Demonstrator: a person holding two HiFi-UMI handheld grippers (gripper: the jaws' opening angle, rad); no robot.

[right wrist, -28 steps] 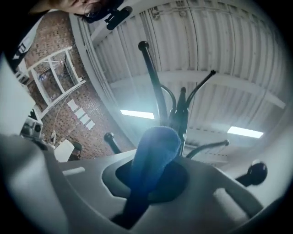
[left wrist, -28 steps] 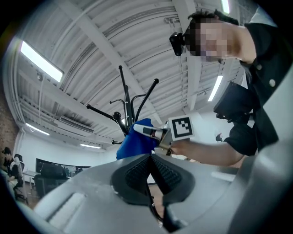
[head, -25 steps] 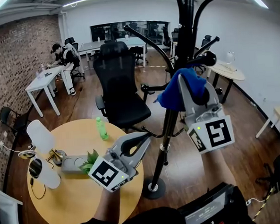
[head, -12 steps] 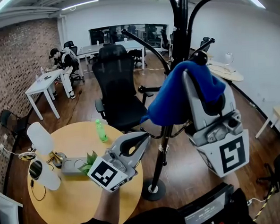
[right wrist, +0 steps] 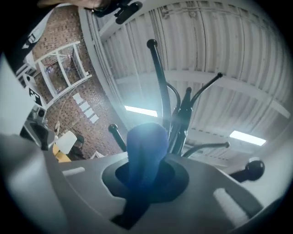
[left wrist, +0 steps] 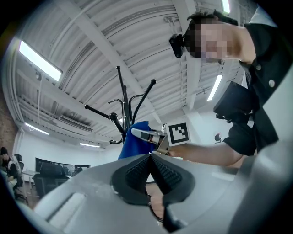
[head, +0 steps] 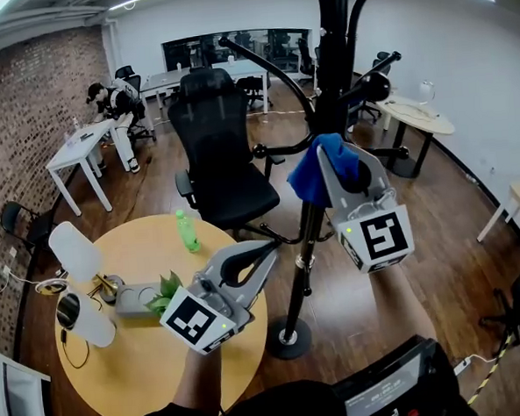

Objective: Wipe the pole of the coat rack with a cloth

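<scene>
1. The blue cloth (head: 321,171) is bunched between the jaws of the right gripper (head: 338,164). In the right gripper view they are clamped on it, and the wad bulges out past their tips.
2. The pole (head: 304,260) of the coat rack stands just beyond and to the right of those jaw tips. In the head view the cloth lies over the pole below the lower hooks. It looks pressed to the pole, though no view settles whether they touch.
3. The step in hand appears to be the wipe itself, at the upper-middle stretch of the pole. The long run down to the round base (head: 288,342) lies below the jaws and has yet to be covered, as far as can be judged.
4. The next move probably calls for keeping the wad against the pole and drawing it along the shaft. The grip must stay firm so the cloth does not slip free, and the curved hook arms near the jaws must be avoided.
5. The left gripper (head: 264,253) hangs lower, well apart from the cloth. Its jaws are closed pad to pad with nothing between them, and they point up toward the rack.
6. Under and behind the left jaws sits the round tabletop (head: 121,383) with a green bottle (head: 188,234). A black office chair (head: 221,152) stands beyond it.
</scene>
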